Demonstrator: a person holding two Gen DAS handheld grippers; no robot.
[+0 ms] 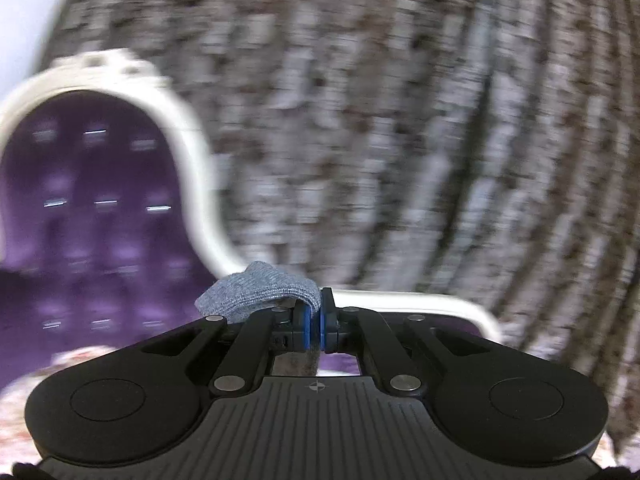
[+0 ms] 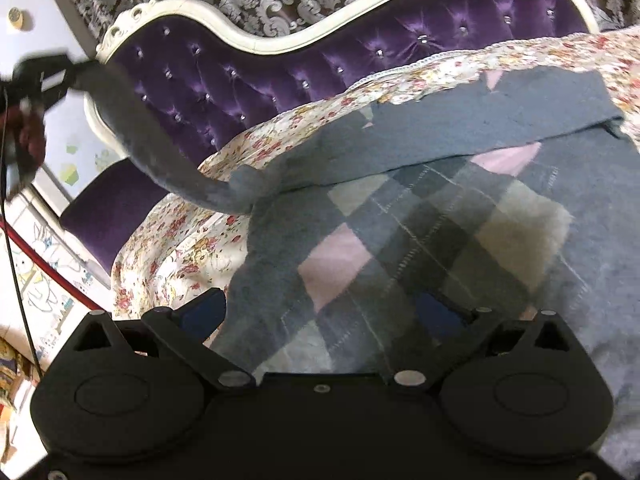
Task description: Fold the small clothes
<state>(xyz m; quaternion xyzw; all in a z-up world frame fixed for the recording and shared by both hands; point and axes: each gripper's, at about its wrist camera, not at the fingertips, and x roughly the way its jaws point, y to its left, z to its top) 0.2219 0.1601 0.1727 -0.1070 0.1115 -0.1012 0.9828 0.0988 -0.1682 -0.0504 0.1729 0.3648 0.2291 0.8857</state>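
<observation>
I had the left gripper (image 1: 320, 312) clamped on the end of the sleeve (image 2: 160, 136), a fold of grey knit (image 1: 260, 292) pinched between its blue pads (image 1: 307, 320), and from the right wrist view I could see that gripper (image 2: 70, 74) held high off to the left with the sleeve strung up from the sweater (image 2: 420, 216). The sweater, a grey argyle with pink diamonds, lay on the floral bedspread (image 2: 180, 256) in front of the purple tufted headboard (image 2: 280, 68). My right gripper (image 2: 336, 320) stood with its jaws spread wide, the lower part of the sweater lying over and between them, gripping nothing. The left view was heavily blurred, so I judged that hand was moving fast. My worry was the pinch: only a small bite of soft knit sat in the pads, and a quick swing could pull it free. With nothing pinning the body down, tension through the sleeve could also drag the whole sweater across the bedspread and skew the fold.
</observation>
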